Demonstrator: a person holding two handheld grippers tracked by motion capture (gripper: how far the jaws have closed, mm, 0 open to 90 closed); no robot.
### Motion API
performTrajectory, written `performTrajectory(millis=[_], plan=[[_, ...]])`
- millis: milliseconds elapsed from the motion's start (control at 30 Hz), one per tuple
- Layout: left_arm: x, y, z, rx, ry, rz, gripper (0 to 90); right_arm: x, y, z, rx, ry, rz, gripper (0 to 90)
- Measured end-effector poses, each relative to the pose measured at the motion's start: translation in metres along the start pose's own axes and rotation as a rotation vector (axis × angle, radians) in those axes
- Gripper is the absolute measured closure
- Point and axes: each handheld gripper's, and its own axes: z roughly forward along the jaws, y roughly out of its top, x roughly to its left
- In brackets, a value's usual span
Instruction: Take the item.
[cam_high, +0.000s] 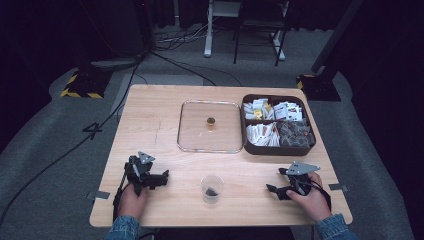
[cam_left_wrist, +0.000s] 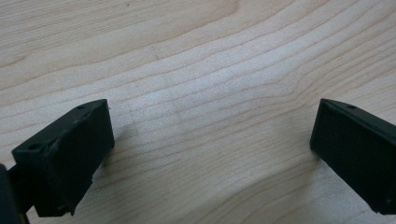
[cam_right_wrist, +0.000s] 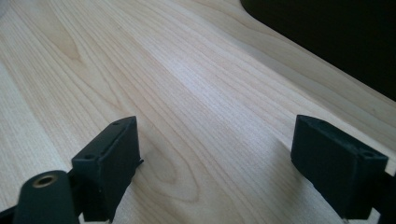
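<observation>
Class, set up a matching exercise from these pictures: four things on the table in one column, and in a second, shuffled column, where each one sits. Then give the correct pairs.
Things:
1. clear cup
2. glass lid
3. dark box of packets
4. left gripper

Places:
A. far right of the table
B. near edge, middle
C. near left, held in a hand
D. centre, just left of the box

Pairs: 1-B, 2-D, 3-A, 4-C

The person's left hand holds the black left gripper low, jaws spread wide; the right hand holds the black right gripper likewise, jaws apart.
</observation>
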Motion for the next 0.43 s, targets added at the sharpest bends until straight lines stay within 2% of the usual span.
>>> performTrajectory(millis=[433], plan=[[0.0000,0.0000,0.0000,0.000,0.000,0.000,0.0,0.0013,0.0004,0.0009,0.005,-0.004,-0.006,13.2]])
